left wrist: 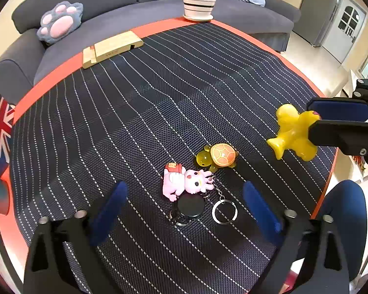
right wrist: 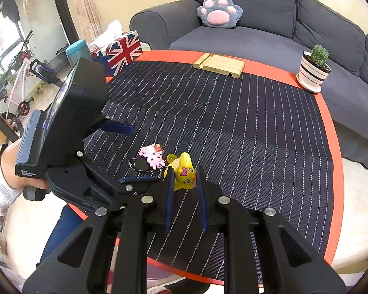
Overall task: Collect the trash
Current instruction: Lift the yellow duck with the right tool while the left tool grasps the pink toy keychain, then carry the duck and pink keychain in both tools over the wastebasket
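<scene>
Above the bench [left wrist: 159, 98], right gripper [right wrist: 184, 178] fingers clamp the yellow duck toy [left wrist: 292, 132] for removal; left gripper [left wrist: 184, 196] fingers gape wide over the pink keychain [left wrist: 186, 181].

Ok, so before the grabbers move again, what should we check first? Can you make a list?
1. Right gripper shut on the yellow duck toy: ok.
2. Duck lifted off the striped mat: ok, it hangs above it in the left wrist view.
3. Left gripper open: ok.
4. Pink keychain toy and turtle toy lie between the left fingers' line: ok.
5. Trash bin in sight: cannot tell.
</scene>
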`<state>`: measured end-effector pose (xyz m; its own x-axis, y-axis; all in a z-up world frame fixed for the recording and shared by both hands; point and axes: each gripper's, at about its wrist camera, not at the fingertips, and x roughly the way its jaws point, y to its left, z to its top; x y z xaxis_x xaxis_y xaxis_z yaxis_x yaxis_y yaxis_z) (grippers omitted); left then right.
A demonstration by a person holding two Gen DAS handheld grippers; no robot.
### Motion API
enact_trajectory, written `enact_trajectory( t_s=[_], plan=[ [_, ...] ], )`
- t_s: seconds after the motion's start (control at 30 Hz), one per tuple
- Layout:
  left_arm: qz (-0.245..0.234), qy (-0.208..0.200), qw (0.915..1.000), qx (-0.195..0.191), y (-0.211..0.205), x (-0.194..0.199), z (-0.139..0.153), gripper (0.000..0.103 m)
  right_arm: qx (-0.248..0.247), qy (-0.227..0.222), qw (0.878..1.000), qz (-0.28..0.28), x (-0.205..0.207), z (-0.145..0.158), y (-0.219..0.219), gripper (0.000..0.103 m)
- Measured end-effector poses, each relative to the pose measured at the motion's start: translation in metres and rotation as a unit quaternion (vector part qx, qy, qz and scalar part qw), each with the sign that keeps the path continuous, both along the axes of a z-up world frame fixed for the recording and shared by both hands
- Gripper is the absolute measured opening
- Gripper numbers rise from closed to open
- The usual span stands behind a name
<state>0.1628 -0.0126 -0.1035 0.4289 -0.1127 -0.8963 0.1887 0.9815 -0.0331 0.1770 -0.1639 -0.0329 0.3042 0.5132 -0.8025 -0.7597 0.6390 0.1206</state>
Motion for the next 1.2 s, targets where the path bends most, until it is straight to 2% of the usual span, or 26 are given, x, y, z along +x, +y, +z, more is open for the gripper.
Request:
enact_trajectory(
  t_s=[0.17,0.3,0.37,0.43,0.7,1.2],
  plan=[
    [0.001,-0.002,1.0000,0.001,0.002,0.002,-0.004,0.069,-0.002,0.003,1.000,0.000,0.000,-0.002,0.001,0.017],
    [-0.001,0.005,1.0000,0.000,0.001,0.003,-0.009,0.062,-0.003,0.004,1.000,0.000,0.000,-0.005,0.001,0.017],
    [-0.001,0.007,1.0000,-0.001,0.000,0.004,-0.011,0.050,-0.002,0.005,1.000,0.000,0.000,-0.005,0.001,0.017],
    [-0.001,0.006,1.0000,-0.007,0.001,0.003,-0.010,0.043,-0.003,0.005,1.000,0.000,0.000,-0.005,0.001,0.017],
    [0.010,-0.008,0.9999,-0.009,0.003,-0.002,-0.003,0.043,-0.002,0.006,1.000,0.000,0.000,-0.006,0.001,0.017],
    [0.037,-0.068,0.9966,-0.028,0.009,-0.038,0.046,0.043,0.014,0.001,1.000,0.003,-0.011,0.002,-0.006,0.017]
  ],
)
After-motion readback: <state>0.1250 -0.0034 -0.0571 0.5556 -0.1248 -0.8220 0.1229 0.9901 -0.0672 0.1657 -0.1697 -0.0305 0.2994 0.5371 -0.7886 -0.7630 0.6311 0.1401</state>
